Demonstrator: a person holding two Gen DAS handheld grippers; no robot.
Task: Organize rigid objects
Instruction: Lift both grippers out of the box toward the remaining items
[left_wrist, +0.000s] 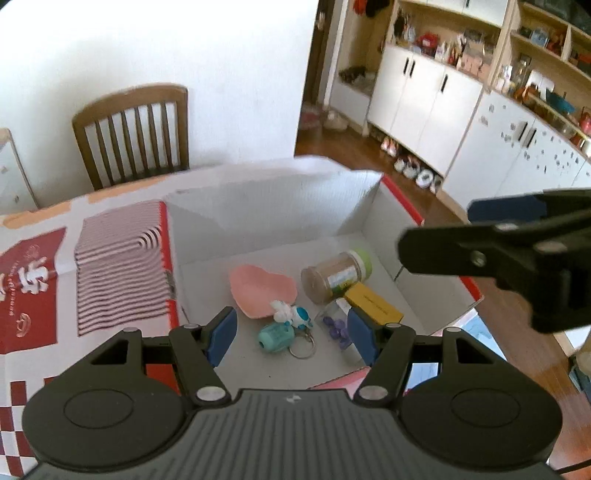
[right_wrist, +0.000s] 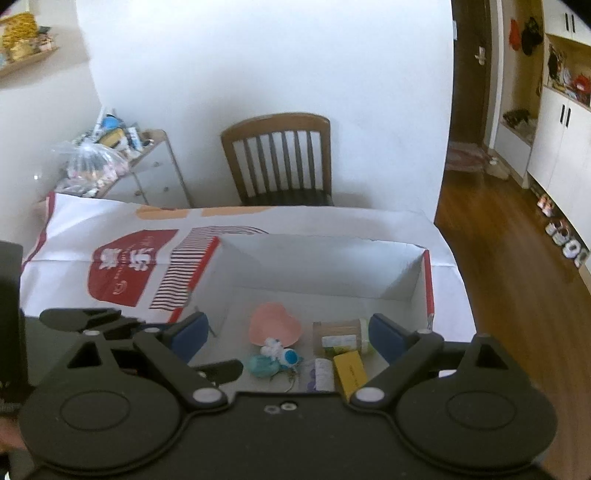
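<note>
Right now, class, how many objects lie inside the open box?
5: pink heart dish at left, keychain toys in front of it, jar at right, yellow box and clear container below it.

Both wrist cams angled down from above, fairly close, sharing the open white box (left_wrist: 266, 206) (right_wrist: 317, 258) and wooden chair (left_wrist: 133, 133) (right_wrist: 277, 158) behind.

Box (left_wrist: 280, 218): white corrugated cardboard, matt inside, printed red outside. Dish (left_wrist: 260, 291): pink, smooth, slightly glossy, plastic or ceramic, cannot tell. Jar (left_wrist: 334, 275): clear glossy plastic with a green lid. Carton (left_wrist: 373, 304): yellow paperboard, matt. Key ring (left_wrist: 303, 347): bright metal. Left gripper (left_wrist: 291, 334): matt black plastic, blue matt pads (left_wrist: 221, 334), metal pivots. Chair (right_wrist: 277, 158) and floor (right_wrist: 498, 236): varnished wood, glossy.
</note>
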